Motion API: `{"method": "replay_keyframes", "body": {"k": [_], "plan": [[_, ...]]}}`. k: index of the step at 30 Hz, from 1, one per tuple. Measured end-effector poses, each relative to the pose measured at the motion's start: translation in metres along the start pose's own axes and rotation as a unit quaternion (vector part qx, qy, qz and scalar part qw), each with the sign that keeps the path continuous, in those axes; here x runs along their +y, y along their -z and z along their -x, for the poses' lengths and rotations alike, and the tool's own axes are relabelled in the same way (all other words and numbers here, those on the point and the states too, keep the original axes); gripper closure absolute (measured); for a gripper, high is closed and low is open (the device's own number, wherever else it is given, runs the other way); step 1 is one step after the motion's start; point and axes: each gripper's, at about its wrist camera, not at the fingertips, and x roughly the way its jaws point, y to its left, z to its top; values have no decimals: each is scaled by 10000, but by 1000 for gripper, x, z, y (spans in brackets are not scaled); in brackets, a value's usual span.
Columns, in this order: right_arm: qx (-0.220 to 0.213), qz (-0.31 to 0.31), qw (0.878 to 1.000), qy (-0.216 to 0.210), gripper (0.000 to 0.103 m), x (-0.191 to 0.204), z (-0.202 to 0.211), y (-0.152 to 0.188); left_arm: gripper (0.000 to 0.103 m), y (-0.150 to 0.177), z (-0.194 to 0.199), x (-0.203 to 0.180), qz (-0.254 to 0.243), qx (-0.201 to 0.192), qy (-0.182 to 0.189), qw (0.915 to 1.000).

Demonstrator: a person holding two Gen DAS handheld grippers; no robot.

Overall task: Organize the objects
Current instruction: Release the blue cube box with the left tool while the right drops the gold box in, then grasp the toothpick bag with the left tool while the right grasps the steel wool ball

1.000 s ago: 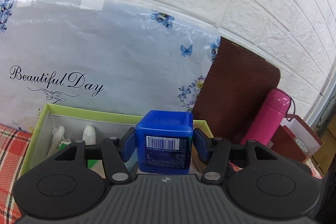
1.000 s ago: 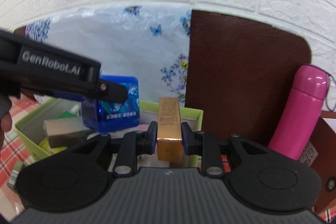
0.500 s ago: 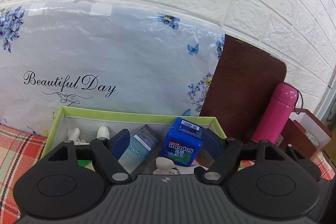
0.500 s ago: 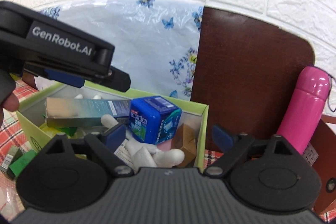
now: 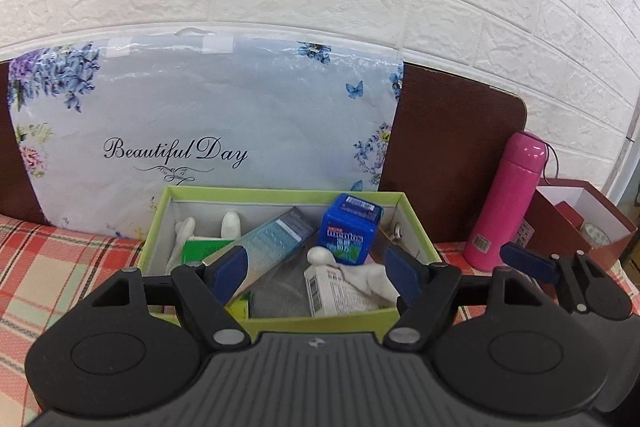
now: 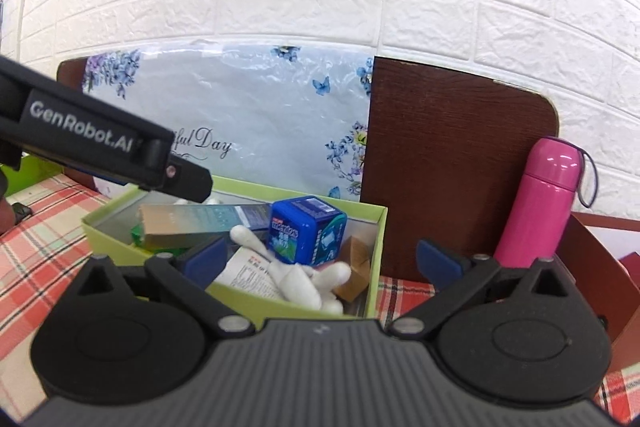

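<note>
A green cardboard box (image 5: 280,323) (image 6: 378,227) sits on the checked cloth. Inside lie a blue Mentos box (image 5: 348,229) (image 6: 306,229), a long teal carton (image 5: 272,239) (image 6: 200,223), a small gold-brown box (image 6: 354,267), white pieces (image 5: 372,277) (image 6: 312,281) and a green packet (image 5: 204,251). My left gripper (image 5: 316,269) is open and empty, held back from the box's near side. My right gripper (image 6: 320,259) is open and empty, just in front of the box. The left gripper also shows in the right wrist view (image 6: 188,183).
A pink flask (image 5: 508,203) (image 6: 540,203) stands right of the box. A dark red open box (image 5: 576,219) is at far right. A flowered "Beautiful Day" bag (image 5: 208,131) and a brown board (image 6: 448,163) lean on the white brick wall behind.
Both grippers opened and drew back. The left one let go of the blue Mentos box and the right one let go of the gold box; both now lie in the green box.
</note>
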Motion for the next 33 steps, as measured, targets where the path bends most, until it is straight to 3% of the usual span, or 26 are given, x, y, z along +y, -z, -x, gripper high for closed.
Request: {"method": "replay_keyframes", "body": {"k": [14,24,30,33], "plan": [[33,-277,9996,-69,0,3,58,22,24,41,42,4,284,56,-52,9996],[169,-491,9986,-135,0,8,78,44,24,69,51,16,470,262,-137,9985],[296,-551,9979,-154,0,14,86,59,24,98,48,33,780,539,-368,9948],[377,-599,9973,-196,0,17,90,67,24,113,45,42,853,605,-292,9941]]}}
